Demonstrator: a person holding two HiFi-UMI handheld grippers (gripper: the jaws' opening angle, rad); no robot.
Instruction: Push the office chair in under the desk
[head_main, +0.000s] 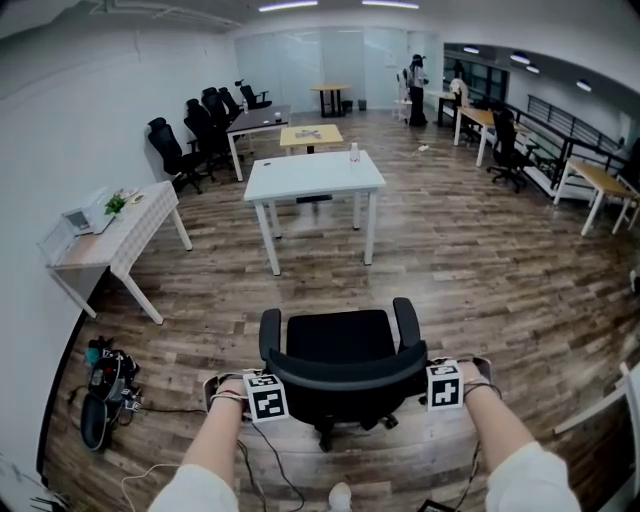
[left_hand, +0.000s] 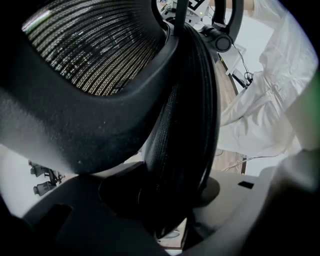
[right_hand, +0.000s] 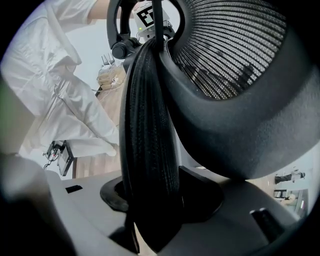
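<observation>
A black office chair (head_main: 340, 335) stands on the wooden floor right in front of me, its seat facing the white desk (head_main: 313, 175) farther ahead. A stretch of floor lies between chair and desk. My left gripper (head_main: 262, 388) points down over the left end of the backrest's top edge, and my right gripper (head_main: 444, 380) over the right end. In the left gripper view, the mesh backrest (left_hand: 185, 125) fills the gap of the left gripper (left_hand: 170, 200). In the right gripper view, the backrest (right_hand: 150, 130) likewise sits clamped in the right gripper (right_hand: 160, 200).
A small bottle (head_main: 354, 152) stands on the desk. A side table (head_main: 120, 235) is against the left wall, with bags and cables (head_main: 105, 385) on the floor near it. Several black chairs (head_main: 200, 130) line the back left. More tables (head_main: 600, 185) stand at the right.
</observation>
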